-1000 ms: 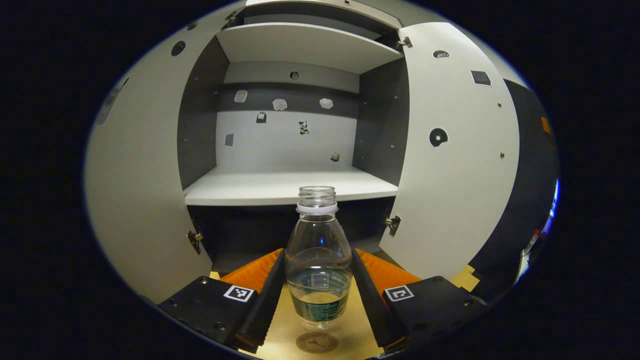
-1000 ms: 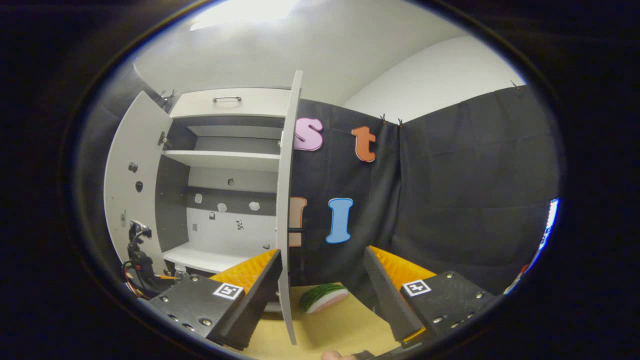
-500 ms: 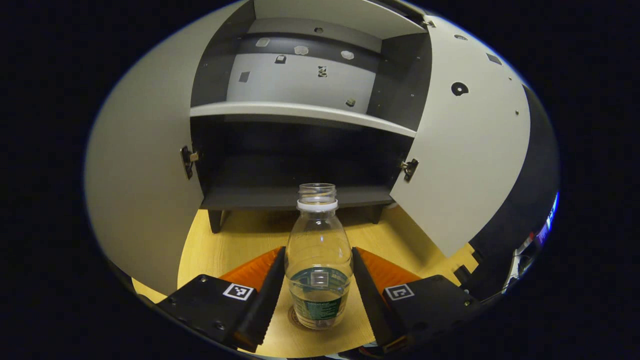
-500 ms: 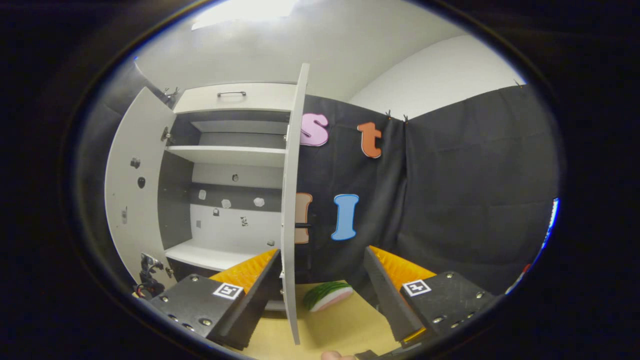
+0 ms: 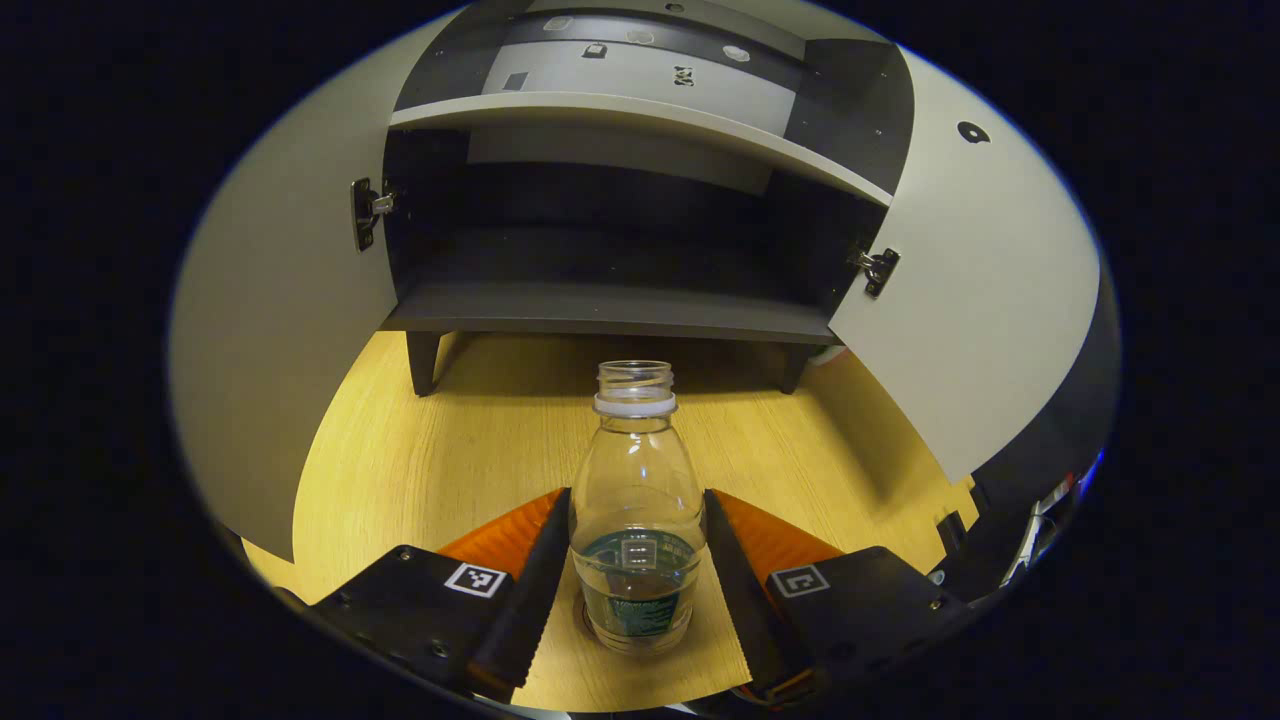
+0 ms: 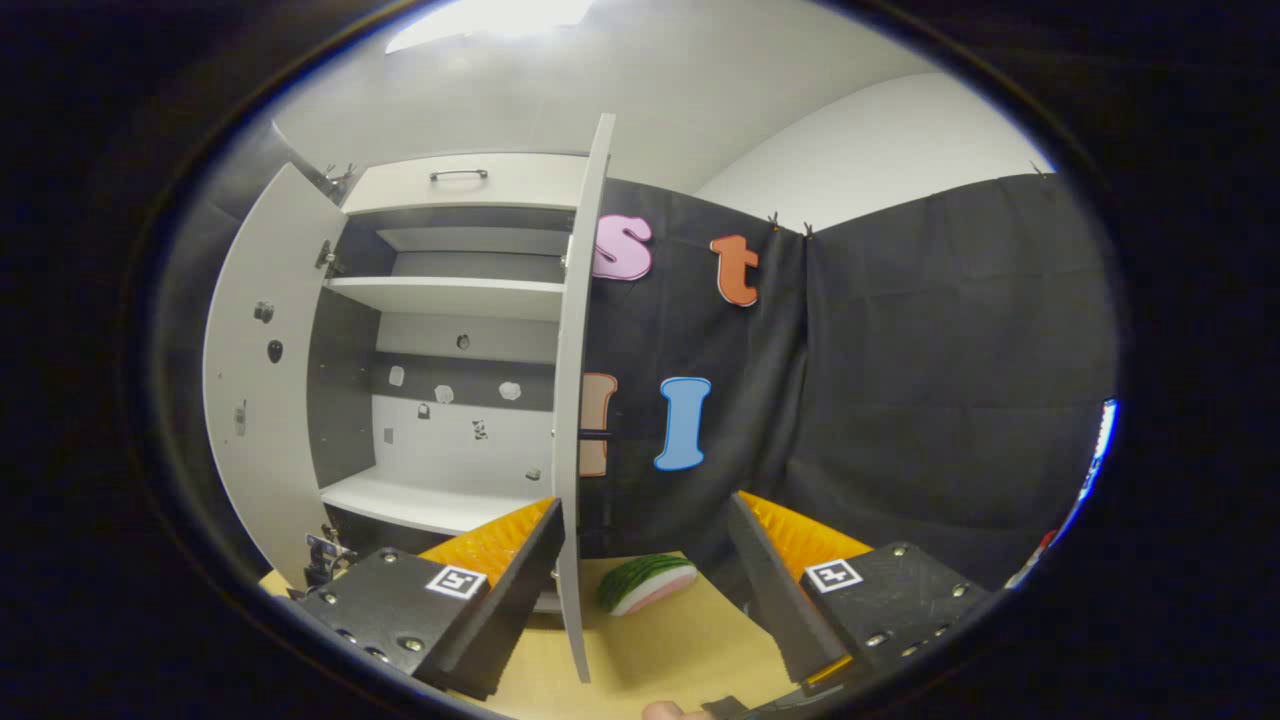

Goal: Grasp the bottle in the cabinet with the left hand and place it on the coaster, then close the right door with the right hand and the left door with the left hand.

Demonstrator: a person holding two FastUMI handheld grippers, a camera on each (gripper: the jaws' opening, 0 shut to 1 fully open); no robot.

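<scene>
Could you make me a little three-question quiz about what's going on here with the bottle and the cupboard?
1. True or false: both cabinet doors stand shut.
2. What does the left gripper hold? A) a cup B) the bottle C) a door handle
3. Fill in: beside the right door, a slice of ____ lies on the table.

Key:
1. False; the left door and the right door are both open.
2. B; both fingers press on the capless bottle.
3. Watermelon, in front of the open right gripper.
</scene>
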